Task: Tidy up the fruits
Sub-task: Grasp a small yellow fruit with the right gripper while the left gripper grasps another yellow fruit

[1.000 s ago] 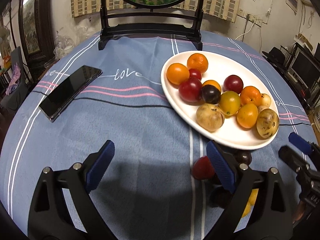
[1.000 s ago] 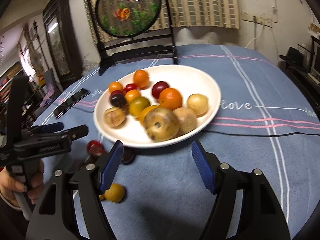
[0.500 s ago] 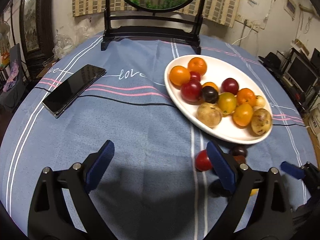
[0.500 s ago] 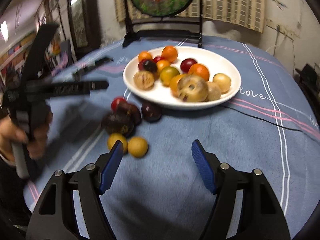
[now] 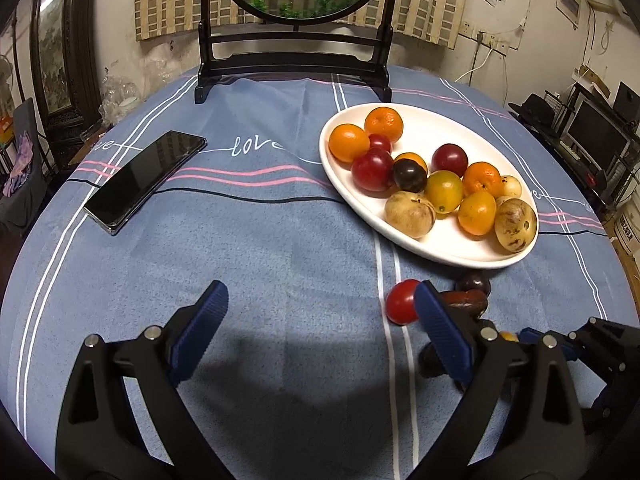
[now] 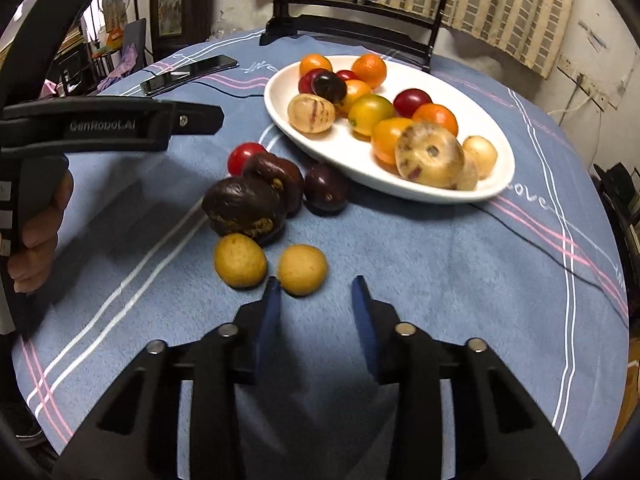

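Note:
A white oval plate holds several orange, red, dark and tan fruits. Loose on the blue cloth in front of it lie a red fruit, two dark brown fruits, a dark plum and two yellow fruits. My right gripper hovers low just behind the right yellow fruit. Its jaws are closing, and the fruit sits at their tips untouched by the pads. My left gripper stands wide open over bare cloth, left of the red fruit.
A black phone lies on the cloth at the left, with a thin cable running across toward the plate. A dark wooden stand with a round screen stands at the table's far edge. A hand holds the left gripper's handle.
My right gripper has swung in low toward the loose fruits, and its jaws have narrowed from wide to a small gap. The left gripper has hardly moved.

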`<state>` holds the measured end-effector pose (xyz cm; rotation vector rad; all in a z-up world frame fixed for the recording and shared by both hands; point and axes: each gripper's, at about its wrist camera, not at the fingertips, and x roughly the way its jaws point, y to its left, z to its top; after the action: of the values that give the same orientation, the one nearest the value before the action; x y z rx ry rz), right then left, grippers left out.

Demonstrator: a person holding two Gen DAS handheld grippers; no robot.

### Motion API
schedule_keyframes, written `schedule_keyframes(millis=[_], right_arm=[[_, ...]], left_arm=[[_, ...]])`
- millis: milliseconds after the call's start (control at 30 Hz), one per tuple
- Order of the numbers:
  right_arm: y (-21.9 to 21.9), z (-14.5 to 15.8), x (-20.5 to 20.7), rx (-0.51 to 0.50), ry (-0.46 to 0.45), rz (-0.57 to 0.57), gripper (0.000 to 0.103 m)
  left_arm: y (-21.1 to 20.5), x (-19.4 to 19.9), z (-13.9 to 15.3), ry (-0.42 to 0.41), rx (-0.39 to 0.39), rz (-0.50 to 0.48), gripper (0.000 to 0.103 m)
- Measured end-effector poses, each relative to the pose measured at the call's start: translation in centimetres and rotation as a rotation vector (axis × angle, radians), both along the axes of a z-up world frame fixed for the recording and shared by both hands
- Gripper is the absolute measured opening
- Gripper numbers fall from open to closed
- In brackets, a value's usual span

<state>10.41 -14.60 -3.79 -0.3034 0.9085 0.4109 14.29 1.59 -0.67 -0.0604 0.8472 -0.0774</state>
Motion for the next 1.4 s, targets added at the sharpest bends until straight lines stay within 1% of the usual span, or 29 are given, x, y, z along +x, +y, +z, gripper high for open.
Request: schedule_keyframes(millis=[67, 167, 233, 267, 333, 367, 467, 533, 633, 767, 833, 900, 967, 1033, 1133, 1200, 1267, 1300, 1333, 1400], right_arm=[[0.7, -0.2, 0.4, -0.013, 0.002, 0.012, 0.035], [1.2, -0.2, 0.8, -0.014, 0.003, 0.027, 0.030], [1.3, -0.1, 0.9, -0.015, -0.001, 0.029, 0.030], [1.3, -0.1, 0.8, -0.012, -0.001, 0.030, 0.028], [1.0, 0.1, 0.6, 0.005, -0.011, 0.035, 0.028], [0.9, 0.3, 0.5, 0.009, -0.015, 0.037, 0.028], [0.2, 0.5, 0.1, 0.025, -0.023, 0.018, 0.028], [-0.6, 0.7, 0.0, 0.037, -0.026, 0.001, 0.028], [-1.8, 0.9, -0.3, 0.052, -0.030, -0.025, 0.028], [-3.5, 1.0, -0.9, 0.071, -0.036, -0.052, 0.028], [-4.3, 1.1, -1.2, 0.083, -0.041, -0.064, 0.028], [-5.0, 1.2, -1.4, 0.101, -0.044, -0.075, 0.028], [-5.3, 1.3, -1.5, 0.112, -0.048, -0.078, 0.028], [-5.7, 1.4, -1.8, 0.124, -0.050, -0.077, 0.028], [-5.9, 1.7, -2.0, 0.141, -0.059, -0.073, 0.028], [-5.9, 1.7, -2.1, 0.146, -0.062, -0.072, 0.028], [-6.0, 1.9, -2.2, 0.153, -0.066, -0.071, 0.028], [-6.1, 1.9, -2.2, 0.155, -0.066, -0.072, 0.028], [-6.1, 1.9, -2.2, 0.156, -0.066, -0.074, 0.028], [-6.2, 2.0, -2.2, 0.159, -0.066, -0.079, 0.028]], left_arm=[[0.0, -0.2, -0.1, 0.002, 0.009, -0.003, 0.096], [0.1, -0.9, -0.6, 0.003, 0.022, -0.014, 0.096], [0.3, -1.5, -1.1, 0.029, 0.002, -0.034, 0.096], [0.4, -1.8, -1.2, 0.038, -0.011, -0.042, 0.096], [0.4, -2.9, -0.9, 0.037, -0.015, -0.049, 0.096], [0.2, -3.8, -0.4, 0.020, -0.015, -0.060, 0.096], [-0.8, -5.4, 0.2, -0.001, -0.008, -0.101, 0.096], [-1.9, -5.8, 0.1, 0.015, 0.007, -0.123, 0.096], [-3.5, -6.0, -0.4, 0.038, 0.009, -0.159, 0.096], [-5.5, -5.8, -1.4, 0.068, 0.065, -0.172, 0.095], [-6.0, -5.5, -1.8, 0.087, 0.052, -0.181, 0.094], [-6.6, -5.2, -2.1, 0.107, 0.040, -0.180, 0.088], [-7.1, -4.9, -2.5, 0.130, 0.034, -0.186, 0.074], [-7.8, -4.5, -3.0, 0.168, 0.033, -0.188, 0.067], [-8.6, -4.3, -2.9, 0.166, 0.044, -0.185, 0.062], [-9.1, -4.0, -3.0, 0.165, 0.068, -0.180, 0.060], [-9.5, -3.7, -3.0, 0.162, 0.084, -0.170, 0.053], [-9.5, -3.6, -2.9, 0.162, 0.087, -0.165, 0.051], [-9.5, -3.5, -2.7, 0.161, 0.085, -0.163, 0.048], [-9.4, -3.8, -2.6, 0.153, 0.071, -0.183, 0.035]])
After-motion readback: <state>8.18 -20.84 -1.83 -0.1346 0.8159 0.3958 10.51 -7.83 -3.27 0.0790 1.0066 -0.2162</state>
